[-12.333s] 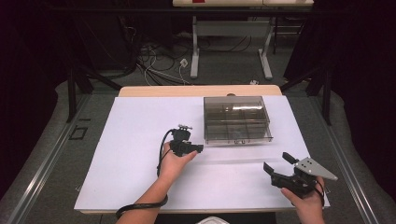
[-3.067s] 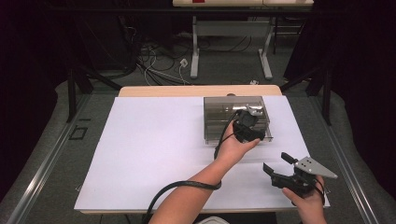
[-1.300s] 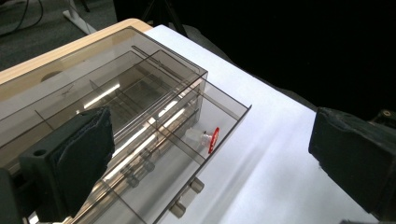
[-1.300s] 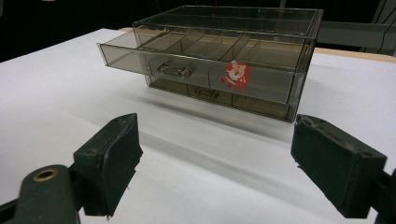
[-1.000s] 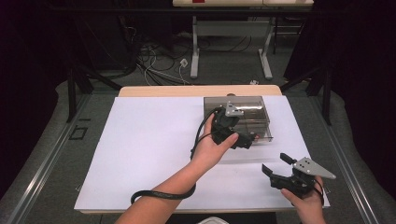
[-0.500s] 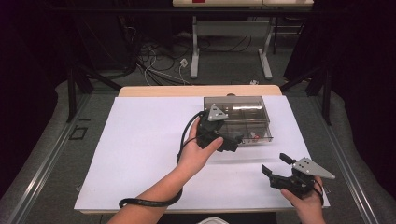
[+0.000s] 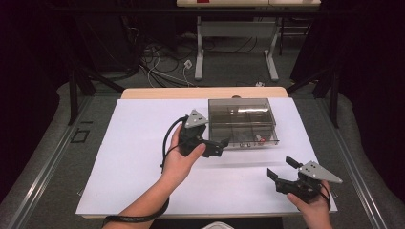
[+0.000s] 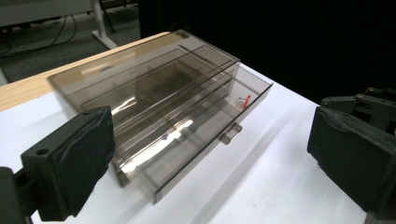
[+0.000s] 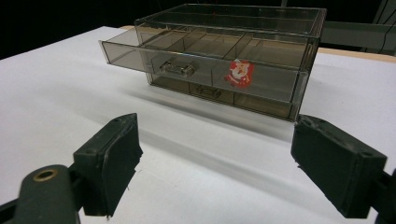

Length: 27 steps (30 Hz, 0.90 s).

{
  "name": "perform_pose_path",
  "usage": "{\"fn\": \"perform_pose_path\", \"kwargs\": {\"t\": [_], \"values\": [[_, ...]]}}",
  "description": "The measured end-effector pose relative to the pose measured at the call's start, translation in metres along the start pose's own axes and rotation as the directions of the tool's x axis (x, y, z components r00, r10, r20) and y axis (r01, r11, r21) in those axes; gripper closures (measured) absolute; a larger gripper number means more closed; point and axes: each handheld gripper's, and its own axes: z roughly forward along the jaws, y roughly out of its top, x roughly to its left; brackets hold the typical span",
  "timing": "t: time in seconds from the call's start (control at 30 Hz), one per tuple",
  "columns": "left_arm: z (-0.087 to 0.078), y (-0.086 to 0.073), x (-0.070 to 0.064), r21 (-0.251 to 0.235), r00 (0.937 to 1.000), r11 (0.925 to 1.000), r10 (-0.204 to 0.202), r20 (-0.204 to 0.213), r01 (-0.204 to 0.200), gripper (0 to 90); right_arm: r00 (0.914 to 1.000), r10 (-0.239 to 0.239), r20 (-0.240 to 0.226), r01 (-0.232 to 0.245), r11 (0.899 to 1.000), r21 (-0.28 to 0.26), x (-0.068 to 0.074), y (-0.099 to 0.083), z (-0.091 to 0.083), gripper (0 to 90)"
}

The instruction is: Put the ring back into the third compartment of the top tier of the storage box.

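A smoky see-through drawer box (image 7: 243,119) stands at the back right of the white table sheet. Its upper drawer (image 9: 187,58) is pulled partly out, with a handle (image 9: 177,68) and a small red Santa figure (image 9: 239,72) behind the front wall. My left gripper (image 7: 218,146) hovers open just off the box's front left corner, jaws pointing at it. In the left gripper view (image 8: 210,172) the drawer (image 8: 205,135) lies between the wide jaws, farther off. My right gripper (image 7: 279,168) is open near the front right edge, aimed at the box (image 9: 224,60) with nothing between its fingers.
The white sheet (image 7: 133,157) covers a wooden table (image 7: 157,93) and is bare left of the box. Behind the table stand desk legs (image 7: 200,52) and loose cables (image 7: 157,62) on the floor. A lower drawer handle (image 9: 208,91) shows under the open drawer.
My left gripper has drawn back from the box's front, moving left and toward the person. The right gripper has stayed where it was.
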Motion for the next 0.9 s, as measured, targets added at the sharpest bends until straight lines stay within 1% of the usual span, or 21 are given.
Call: {"fn": "perform_pose_path", "kwargs": {"t": [0.3,0.37,0.43,0.5,0.6,0.67,0.83,0.87,0.9], "values": [[-0.028,-0.020,0.019,-0.019,0.9981,0.9990,-0.041,-0.046,0.040,1.8,0.9999,-0.011,-0.007,0.011,1.000,0.005,0.001,0.000,0.000,15.0],[-0.033,-0.026,0.023,-0.025,0.9972,0.9984,-0.052,-0.054,0.051,2.0,0.9999,-0.012,-0.007,0.012,1.000,0.005,0.001,0.000,0.000,15.0],[-0.039,-0.034,0.028,-0.031,0.9956,0.9979,-0.059,-0.072,0.057,2.2,0.9999,-0.012,-0.007,0.012,1.000,0.003,0.001,0.000,0.000,15.0],[-0.043,-0.042,0.033,-0.034,0.9939,0.9969,-0.074,-0.082,0.071,2.4,0.9999,-0.013,-0.006,0.013,1.000,0.002,0.000,0.000,0.000,15.0],[-0.048,-0.053,0.040,-0.038,0.9894,0.9951,-0.095,-0.110,0.091,2.8,0.9998,-0.018,-0.006,0.018,1.000,0.011,0.001,0.000,0.001,15.0],[-0.052,-0.062,0.046,-0.045,0.9857,0.9927,-0.116,-0.122,0.111,2.8,0.9997,-0.020,-0.010,0.020,1.000,0.005,0.001,0.000,0.001,15.0],[-0.061,-0.080,0.056,-0.058,0.9786,0.9896,-0.139,-0.151,0.132,2.8,0.9998,-0.019,-0.004,0.019,1.000,0.008,0.001,-0.001,0.001,15.0],[-0.063,-0.084,0.057,-0.063,0.9764,0.9882,-0.148,-0.157,0.140,2.8,0.9998,-0.019,-0.004,0.019,1.000,0.012,0.001,-0.001,0.001,15.0],[-0.064,-0.088,0.059,-0.067,0.9742,0.9864,-0.159,-0.160,0.150,2.9,0.9997,-0.021,-0.009,0.021,0.999,0.027,0.000,0.000,-0.001,15.0]]}}
